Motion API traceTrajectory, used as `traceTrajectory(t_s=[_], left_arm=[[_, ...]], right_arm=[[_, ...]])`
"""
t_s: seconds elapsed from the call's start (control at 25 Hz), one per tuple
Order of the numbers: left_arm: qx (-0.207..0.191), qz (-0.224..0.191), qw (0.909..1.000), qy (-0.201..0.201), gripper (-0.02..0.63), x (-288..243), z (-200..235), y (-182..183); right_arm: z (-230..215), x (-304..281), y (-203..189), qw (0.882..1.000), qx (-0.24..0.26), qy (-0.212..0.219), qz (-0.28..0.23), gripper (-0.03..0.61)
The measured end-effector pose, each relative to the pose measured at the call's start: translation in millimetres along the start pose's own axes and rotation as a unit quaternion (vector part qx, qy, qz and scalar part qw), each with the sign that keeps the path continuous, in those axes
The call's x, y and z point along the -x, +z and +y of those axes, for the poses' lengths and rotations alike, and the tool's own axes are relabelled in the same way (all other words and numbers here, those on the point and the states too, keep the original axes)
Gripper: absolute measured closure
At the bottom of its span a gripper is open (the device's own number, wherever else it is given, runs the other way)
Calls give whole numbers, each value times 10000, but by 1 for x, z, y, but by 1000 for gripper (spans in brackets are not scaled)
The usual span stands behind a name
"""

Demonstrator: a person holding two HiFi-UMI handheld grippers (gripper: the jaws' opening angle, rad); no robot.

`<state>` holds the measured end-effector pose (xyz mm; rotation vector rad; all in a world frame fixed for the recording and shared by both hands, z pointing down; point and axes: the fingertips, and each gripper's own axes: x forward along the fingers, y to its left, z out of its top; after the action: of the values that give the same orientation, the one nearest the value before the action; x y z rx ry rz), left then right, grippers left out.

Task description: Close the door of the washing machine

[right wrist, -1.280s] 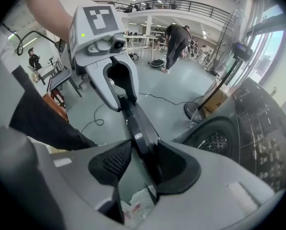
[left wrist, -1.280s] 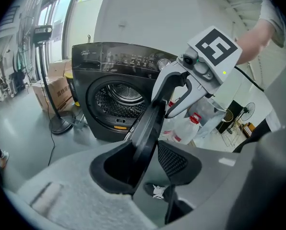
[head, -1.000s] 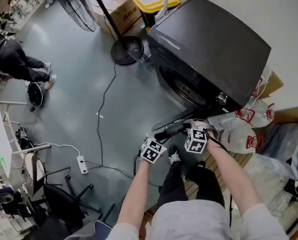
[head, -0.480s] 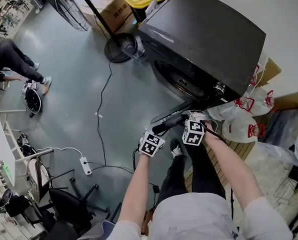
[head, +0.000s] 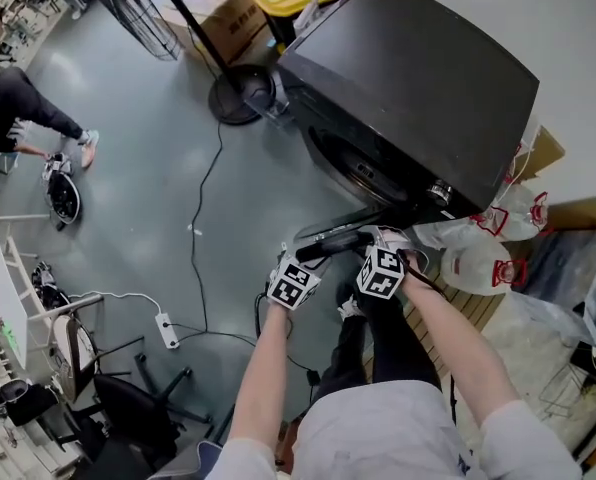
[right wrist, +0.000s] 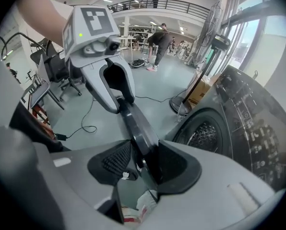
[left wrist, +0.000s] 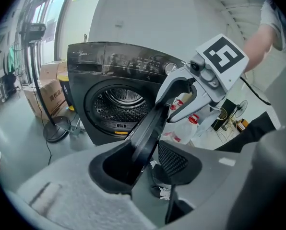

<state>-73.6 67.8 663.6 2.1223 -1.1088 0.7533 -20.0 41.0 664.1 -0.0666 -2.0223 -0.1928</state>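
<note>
Slightly nearer the washing machine (head: 408,88) now, left tool (left wrist: 145,163) and right tool (right wrist: 143,165) straddle its door (left wrist: 152,128) edge. Their jaws stand apart.

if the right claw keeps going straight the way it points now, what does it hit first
The open dark washing machine door: its edge stands between the jaws of the right claw, so it would likely just ride deeper onto that edge.

Nothing can be read tbh: print on the washing machine (left wrist: 109,123) control panel (left wrist: 133,61) (11 o'clock) and cardboard box (left wrist: 50,97) (9 o'clock) is too blurred.
</note>
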Motion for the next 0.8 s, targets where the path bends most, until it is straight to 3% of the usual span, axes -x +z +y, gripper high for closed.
traceTrajectory(t_s=[0.2,0.8], left_arm=[[-164,-66,9991,-397,445,-1,13,8],[-679,-7,9952,-699,434,-20,62,36]], right_arm=[[-10,-2,4,10000,-59,-19,-58,407],[-55,-9,15,9974,-570,-164,-398,422]])
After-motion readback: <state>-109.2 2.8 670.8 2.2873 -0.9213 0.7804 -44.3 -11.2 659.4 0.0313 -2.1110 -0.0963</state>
